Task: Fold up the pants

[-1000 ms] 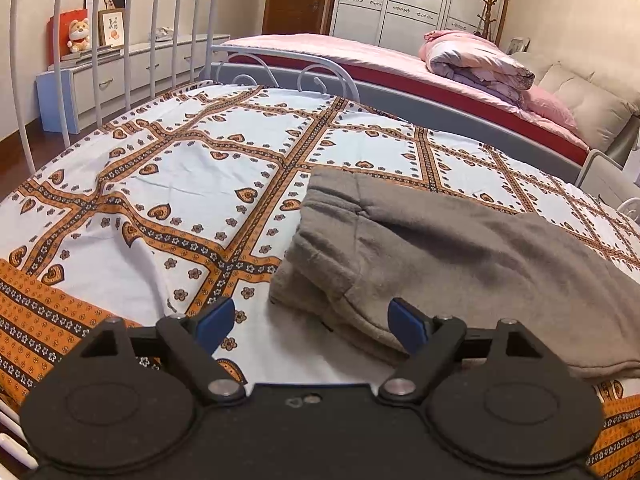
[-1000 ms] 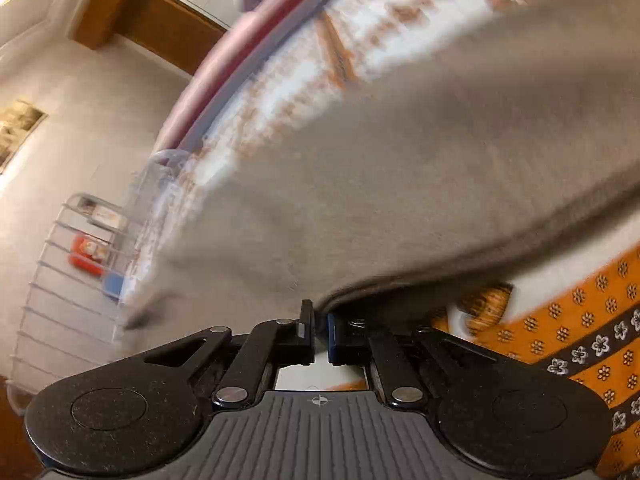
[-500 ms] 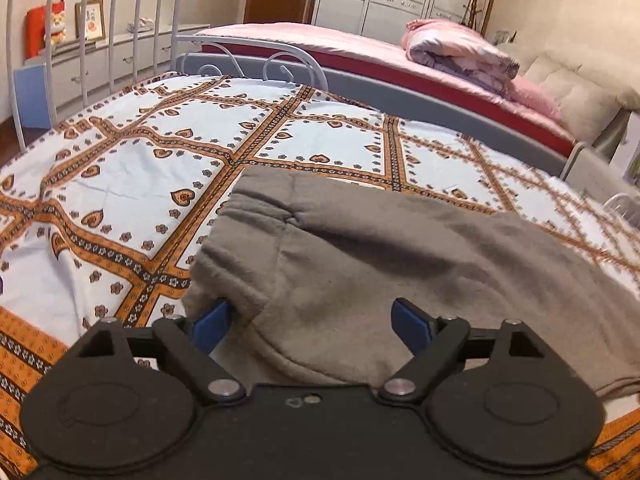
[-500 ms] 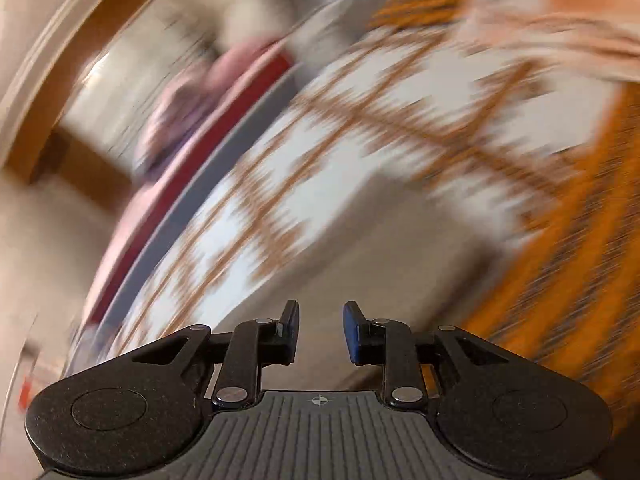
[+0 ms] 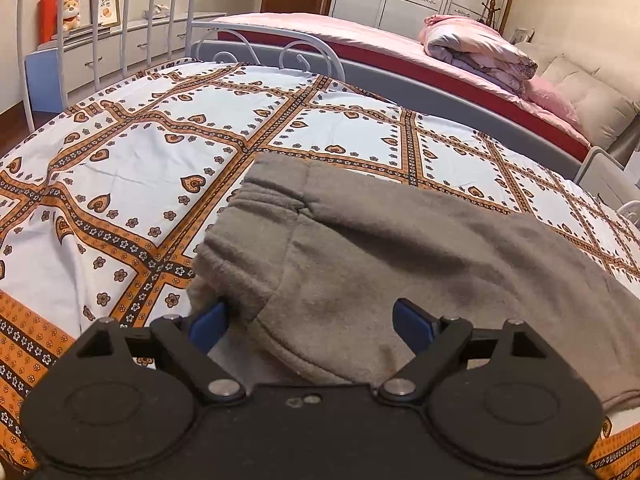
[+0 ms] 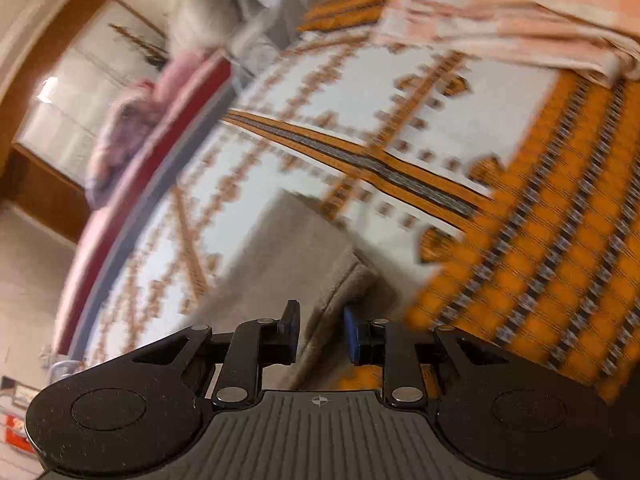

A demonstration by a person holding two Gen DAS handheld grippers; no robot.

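Note:
Grey fleece pants lie folded lengthwise on the patterned orange and white bedsheet. The waistband is at the left and the legs run off to the right. My left gripper is open, low at the near waistband corner, with the cloth edge between its blue pads. My right gripper is slightly open at the leg end of the pants, a narrow gap between its pads. That view is blurred and tilted.
A white metal bed frame stands behind the sheet. A second bed with pink bedding and a rolled quilt lies beyond it. A low dresser stands at the left. Folded orange cloth lies at the sheet's far end.
My left gripper has moved right and forward onto the waistband corner, staying open. My right gripper has let go of the grey cloth, opened a little and swung fast along the leg.

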